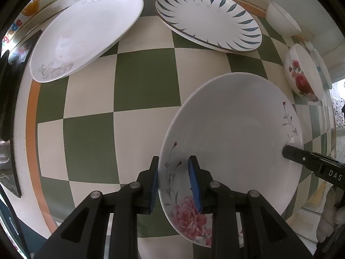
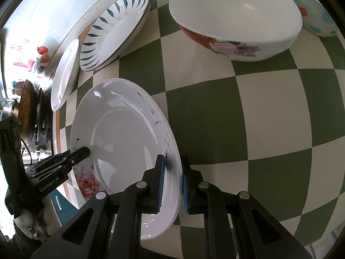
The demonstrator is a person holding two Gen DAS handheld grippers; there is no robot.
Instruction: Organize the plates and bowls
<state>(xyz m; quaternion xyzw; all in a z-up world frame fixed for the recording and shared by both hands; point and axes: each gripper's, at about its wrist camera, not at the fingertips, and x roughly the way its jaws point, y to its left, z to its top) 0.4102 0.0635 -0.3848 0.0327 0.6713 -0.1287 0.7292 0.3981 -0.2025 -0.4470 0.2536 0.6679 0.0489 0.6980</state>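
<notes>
Checkered table (image 1: 146,82) beyond the jaws is strewn with unsorted plates and bowls, while one floral plate (image 1: 232,133) is pinched at opposite rims by the left gripper (image 1: 173,181) and right gripper (image 2: 173,181), so most is judged left.

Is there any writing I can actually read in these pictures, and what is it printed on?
"GenRobot.AI": white letters on the black left claw, seen from the right wrist.
"DAS", cut off by the picture's edge: white letters on the right claw, seen from the left wrist.
Colourful letters on the wall stickers: too distorted to read.
The rose plate carries flowers only, no words.
</notes>
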